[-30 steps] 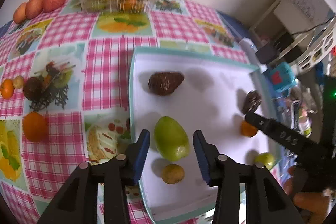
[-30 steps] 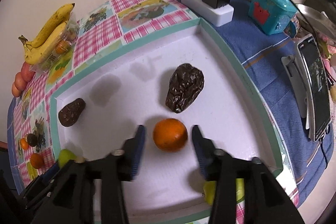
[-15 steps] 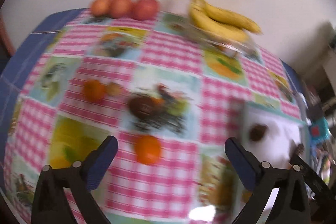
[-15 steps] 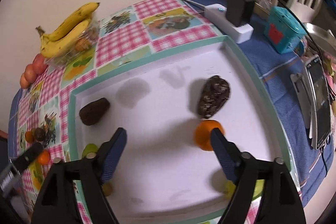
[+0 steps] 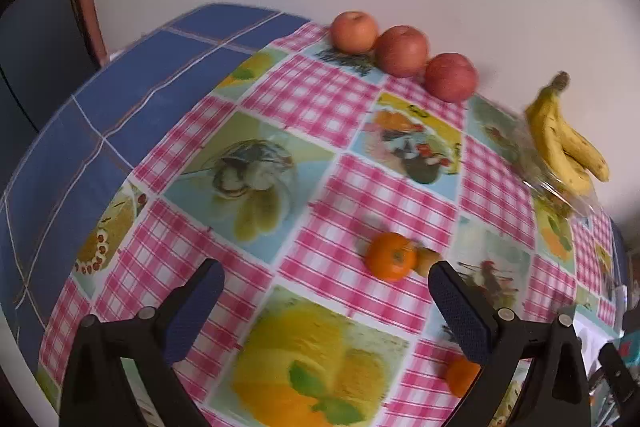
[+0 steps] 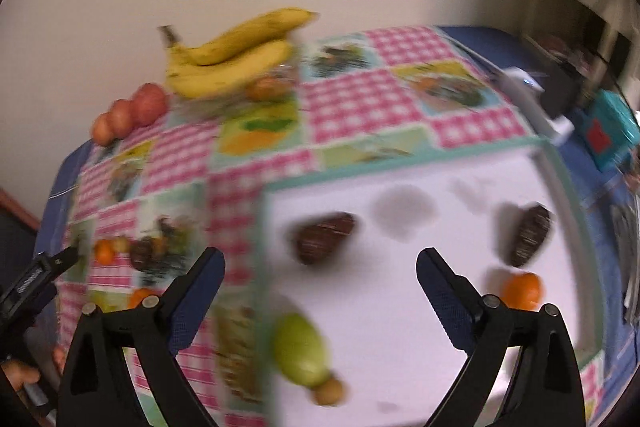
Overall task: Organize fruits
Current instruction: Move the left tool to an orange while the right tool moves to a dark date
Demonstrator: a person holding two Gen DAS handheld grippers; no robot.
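- Fruits split between two places: several on the white tray, the rest loose on the checked tablecloth.
- Left gripper: jaws spread wide, nothing held; swung off the tray a second ago, now over the cloth, green fruit no longer between the pads.
- Right gripper: jaws wide apart too, empty; pulled back from the small orange on the tray, now at 3 o'clock of it.
- Meaning, as a judgement: two tray placements finished, next pick likely from the cloth.
- Near, left view: one orange at 5 o'clock, half behind a finger.
- Middle: tangerine at 1 o'clock, touching a small brownish fruit.
- Tray, right view: green fruit, small tan fruit, two dark wrinkled fruits.
- Far: three apples at 12 o'clock, bananas at 2 o'clock, by the wall.
- Writing: none readable; blur too strong.
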